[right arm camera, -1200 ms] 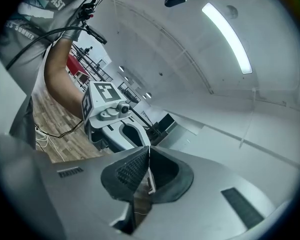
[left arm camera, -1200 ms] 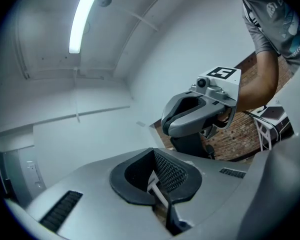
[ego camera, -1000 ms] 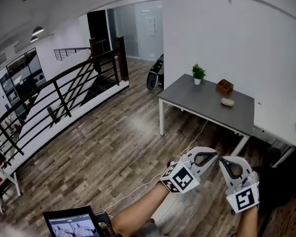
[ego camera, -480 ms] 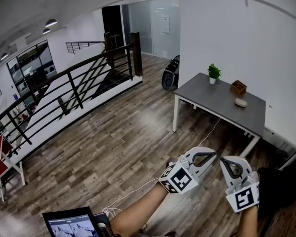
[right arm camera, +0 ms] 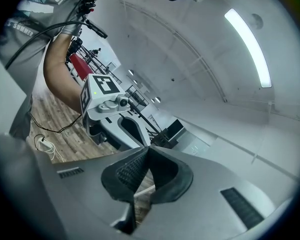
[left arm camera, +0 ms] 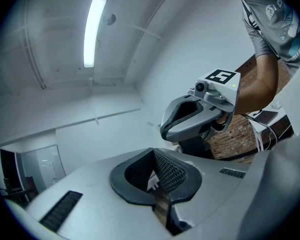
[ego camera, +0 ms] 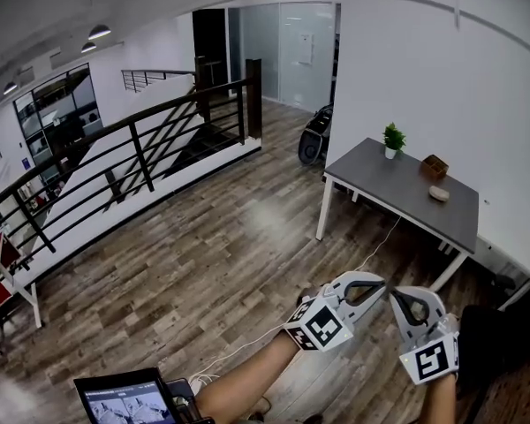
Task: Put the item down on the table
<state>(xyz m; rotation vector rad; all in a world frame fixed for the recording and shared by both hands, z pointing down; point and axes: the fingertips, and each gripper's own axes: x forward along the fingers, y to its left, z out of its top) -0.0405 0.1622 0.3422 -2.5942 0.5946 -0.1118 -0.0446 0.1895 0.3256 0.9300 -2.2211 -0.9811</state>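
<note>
Both tools ride low in front of the person in the head view. The left tool and the right tool sit side by side, tips near one another, over the wooden floor. Neither carries anything that I can see from here. The desk stands well apart from them against the white wall. It bears a potted plant, a brown box and, just beside the box, a small pale rounded thing. Which of these is the item the task means I cannot tell; if it is the pale thing, it lies on the desk as the task wants. A white cable trails across the floor toward the desk.

Left gripper view: the jaws are closed tip to tip, with nothing between the dark pads and only wall and ceiling beyond. The right tool hangs just ahead.

Right gripper view: these jaws are pressed together too, bare between them, with the left tool and the person's forearm beyond.

So the scene fits two readings — the item set down and the person standing off, or empty tools with an item yet to be had. Either way, in my judgement, a good set-down on that desk means using the bare grey stretch clear of plant and box. The thing should be lowered level until the top bears it, and only then the jaws parted — and mind that cable underfoot.
</note>
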